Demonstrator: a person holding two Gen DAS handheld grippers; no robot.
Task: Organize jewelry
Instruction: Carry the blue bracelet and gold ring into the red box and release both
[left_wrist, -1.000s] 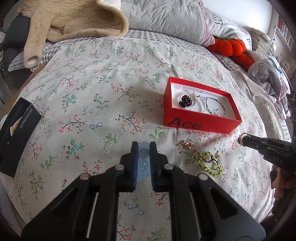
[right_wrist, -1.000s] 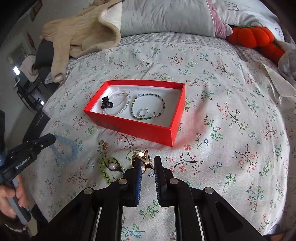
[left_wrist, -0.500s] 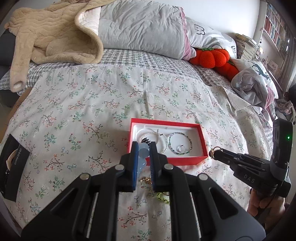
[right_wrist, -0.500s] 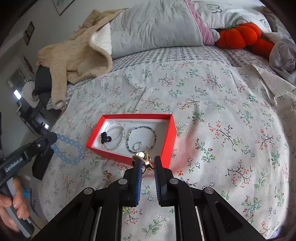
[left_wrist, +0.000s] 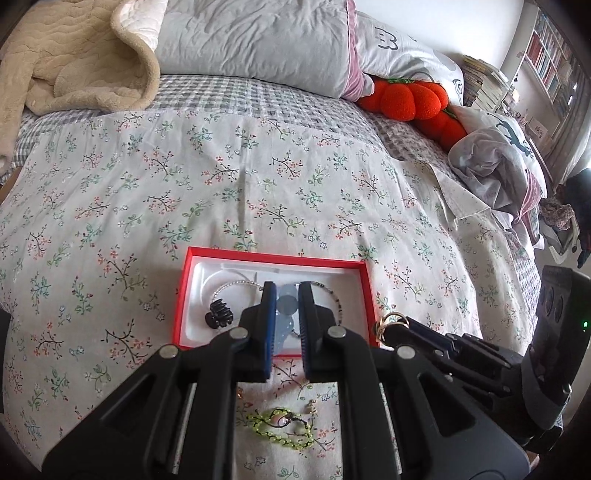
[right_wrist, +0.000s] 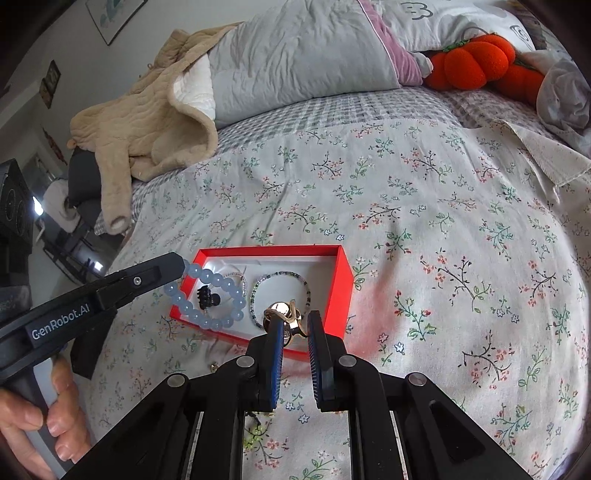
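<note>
A red box (left_wrist: 365, 295) (right_wrist: 341, 280) with a white lining lies on the floral bedspread. It holds a black hair claw (left_wrist: 219, 314) (right_wrist: 207, 297), a pale bead bracelet (left_wrist: 236, 286) and a dark bead bracelet (right_wrist: 280, 291). My left gripper (left_wrist: 286, 301) (right_wrist: 183, 264) is shut on a light blue bead bracelet (left_wrist: 286, 306) (right_wrist: 212, 299), which hangs over the box's left part. My right gripper (right_wrist: 295, 321) (left_wrist: 384, 330) is shut on a gold ornament (right_wrist: 286, 314) (left_wrist: 391, 321) at the box's near right edge. A green bead bracelet (left_wrist: 284, 430) lies on the bedspread near me.
A small gold piece (right_wrist: 213, 366) lies on the bedspread near the box. A beige fleece garment (left_wrist: 74, 66), grey pillows (left_wrist: 258, 40) and orange pumpkin cushions (left_wrist: 410, 98) lie at the far side. Crumpled clothes (left_wrist: 495, 162) are at the right.
Both grippers have moved forward to the red box, each still holding its piece. The blue bracelet now hangs over the box and the gold ornament is at its near edge.
</note>
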